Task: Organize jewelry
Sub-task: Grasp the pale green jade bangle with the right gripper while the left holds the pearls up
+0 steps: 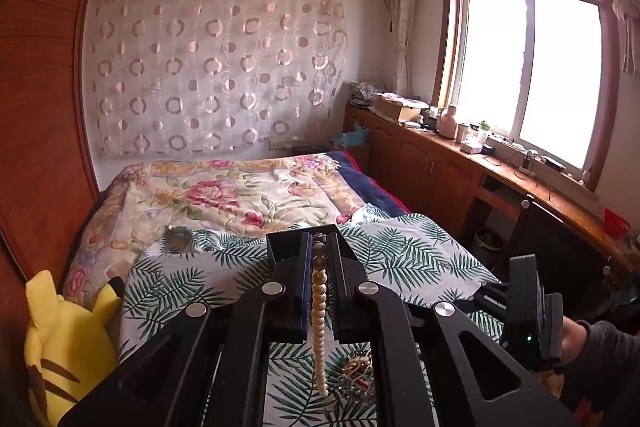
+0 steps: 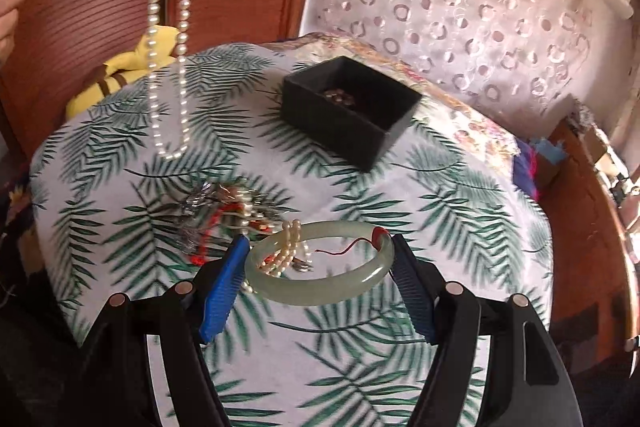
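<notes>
My left gripper (image 1: pixel 319 247) is shut on a pearl necklace (image 1: pixel 319 311), which hangs down between its fingers above the leaf-print cloth (image 1: pixel 400 251). The same necklace (image 2: pixel 170 39) dangles as a long loop at the upper left of the right wrist view. My right gripper (image 2: pixel 318 247) is open, its blue pads on either side of a pale green jade bangle (image 2: pixel 320 293) that lies on the cloth (image 2: pixel 460 195). A small pearl piece (image 2: pixel 288 247) lies across the bangle. A tangled jewelry pile (image 2: pixel 228 211) sits just left of it. A black box (image 2: pixel 352 107) with dark beads inside stands farther back.
A yellow plush toy (image 1: pixel 60 339) sits at the cloth's left edge by a wooden wardrobe (image 1: pixel 36 107). A floral blanket (image 1: pixel 224 195) covers the bed behind. Wooden cabinets (image 1: pixel 440 163) with clutter run under the window at right.
</notes>
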{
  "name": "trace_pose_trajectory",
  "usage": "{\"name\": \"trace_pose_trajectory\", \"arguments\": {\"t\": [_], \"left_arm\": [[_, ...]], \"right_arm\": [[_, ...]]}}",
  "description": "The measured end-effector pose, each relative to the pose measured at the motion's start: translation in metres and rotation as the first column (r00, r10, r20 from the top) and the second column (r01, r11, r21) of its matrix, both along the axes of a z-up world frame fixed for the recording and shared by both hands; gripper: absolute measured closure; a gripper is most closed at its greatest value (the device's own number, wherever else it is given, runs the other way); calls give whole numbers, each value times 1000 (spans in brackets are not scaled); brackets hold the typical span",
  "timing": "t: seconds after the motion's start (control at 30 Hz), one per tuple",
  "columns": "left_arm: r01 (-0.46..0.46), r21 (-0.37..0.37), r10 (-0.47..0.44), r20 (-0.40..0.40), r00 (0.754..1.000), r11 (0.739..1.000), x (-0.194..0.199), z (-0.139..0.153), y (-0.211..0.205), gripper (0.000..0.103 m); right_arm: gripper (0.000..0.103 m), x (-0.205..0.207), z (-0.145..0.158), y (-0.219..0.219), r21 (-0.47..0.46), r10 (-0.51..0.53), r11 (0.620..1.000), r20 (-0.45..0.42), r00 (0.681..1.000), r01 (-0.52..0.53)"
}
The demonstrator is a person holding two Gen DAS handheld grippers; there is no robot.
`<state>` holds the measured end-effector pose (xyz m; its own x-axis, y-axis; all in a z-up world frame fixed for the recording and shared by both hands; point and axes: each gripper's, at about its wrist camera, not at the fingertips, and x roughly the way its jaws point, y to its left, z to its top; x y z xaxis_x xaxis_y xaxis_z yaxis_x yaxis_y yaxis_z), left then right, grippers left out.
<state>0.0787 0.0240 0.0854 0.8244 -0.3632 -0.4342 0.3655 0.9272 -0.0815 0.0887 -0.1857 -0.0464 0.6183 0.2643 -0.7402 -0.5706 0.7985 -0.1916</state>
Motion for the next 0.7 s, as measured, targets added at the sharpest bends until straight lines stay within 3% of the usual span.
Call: {"name": "trace_pose_trajectory", "arguments": {"t": [0.27, 0.47, 0.7], "left_arm": [[-2, 0, 2, -2, 1000, 1000, 1, 0, 0, 97], [-4, 2, 4, -4, 1000, 1000, -2, -7, -3, 97], [-9, -1, 9, -1, 1000, 1000, -4, -9, -5, 97]], "right_arm": [[29, 7, 4, -19, 132, -31, 991, -10, 999, 32], [29, 17, -27, -4, 102, -14, 995, -92, 996, 23], [29, 11, -15, 9, 214, 15, 977, -15, 1000, -11]]}}
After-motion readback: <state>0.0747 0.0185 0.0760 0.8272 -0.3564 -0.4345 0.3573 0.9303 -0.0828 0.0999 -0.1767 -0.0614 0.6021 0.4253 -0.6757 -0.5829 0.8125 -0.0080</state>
